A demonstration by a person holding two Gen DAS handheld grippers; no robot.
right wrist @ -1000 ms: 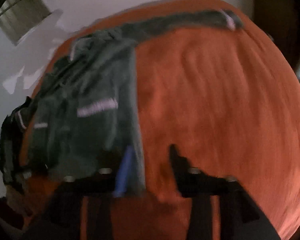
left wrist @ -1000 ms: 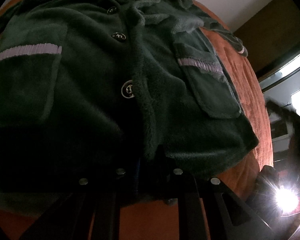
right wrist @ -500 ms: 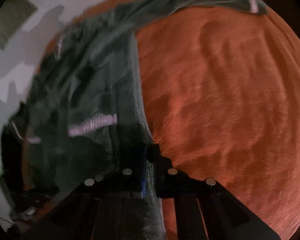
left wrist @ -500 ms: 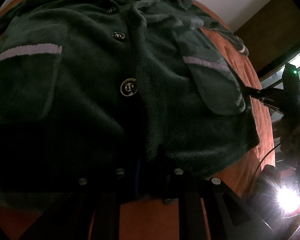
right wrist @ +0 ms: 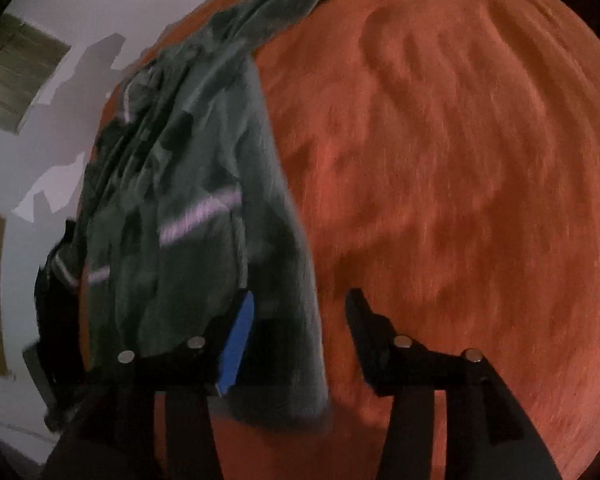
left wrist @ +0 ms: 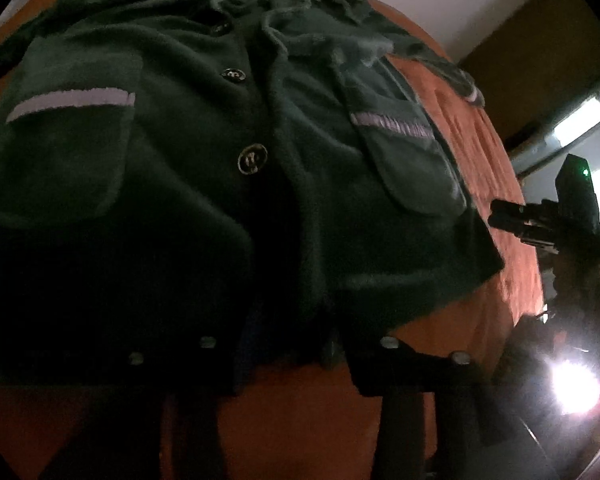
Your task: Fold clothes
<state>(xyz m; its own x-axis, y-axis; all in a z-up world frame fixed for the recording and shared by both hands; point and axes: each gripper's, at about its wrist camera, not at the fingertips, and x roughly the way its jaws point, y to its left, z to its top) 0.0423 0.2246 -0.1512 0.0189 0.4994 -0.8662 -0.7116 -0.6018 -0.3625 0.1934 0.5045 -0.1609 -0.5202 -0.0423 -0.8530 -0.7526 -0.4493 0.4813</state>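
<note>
Lying flat, dark green fleece jacket point(left wrist: 204, 184), buttoned, seemingly two pale-trimmed pockets

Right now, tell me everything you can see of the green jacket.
The green jacket is dark, fleecy and laid front-up, spread on the orange bedspread. Round dark buttons run down the middle; two patch pockets carry pale lilac trim. One sleeve stretches away across the bedspread. Its lower hem lies between both opening grippers' fingers, left gripper and right gripper.
</note>
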